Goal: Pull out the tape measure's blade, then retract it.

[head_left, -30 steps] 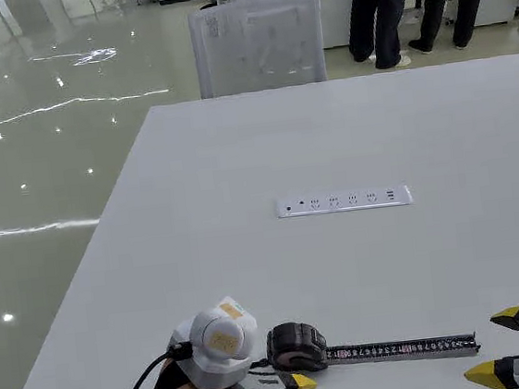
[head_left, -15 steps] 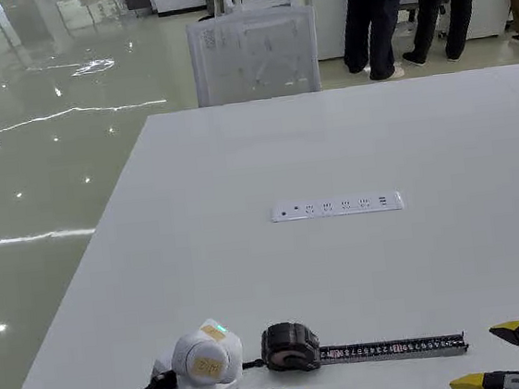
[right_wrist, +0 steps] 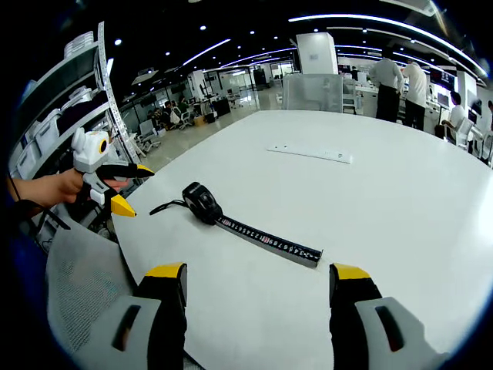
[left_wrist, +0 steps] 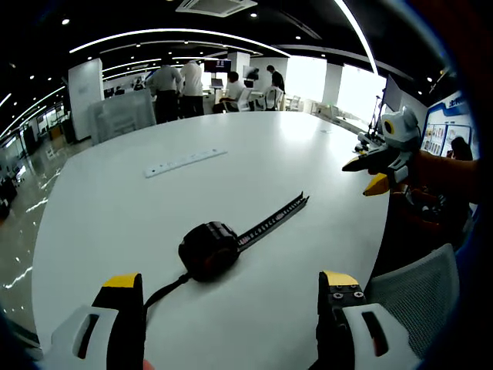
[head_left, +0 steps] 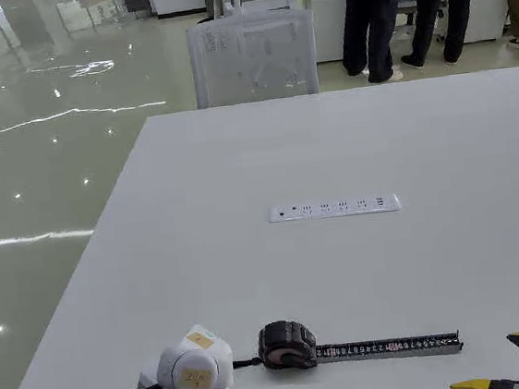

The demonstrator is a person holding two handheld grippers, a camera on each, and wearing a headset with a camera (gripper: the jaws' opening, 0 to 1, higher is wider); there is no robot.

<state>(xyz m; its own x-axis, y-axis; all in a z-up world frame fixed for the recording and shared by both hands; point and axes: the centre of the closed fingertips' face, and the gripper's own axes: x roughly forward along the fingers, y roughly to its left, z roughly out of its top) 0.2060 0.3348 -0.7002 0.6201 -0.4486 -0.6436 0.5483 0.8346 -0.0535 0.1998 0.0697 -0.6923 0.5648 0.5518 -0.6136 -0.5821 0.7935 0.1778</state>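
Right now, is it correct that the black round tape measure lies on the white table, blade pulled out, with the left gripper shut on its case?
Not quite: the left gripper view shows the left gripper open, its fingers spread and short of the black round tape measure. The tape measure does lie on the white table, blade pulled out.

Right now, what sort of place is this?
Probably an open-plan office or lab: a large white table with a power strip on it, a mesh chair at its far edge, a glossy floor, and people standing beyond.
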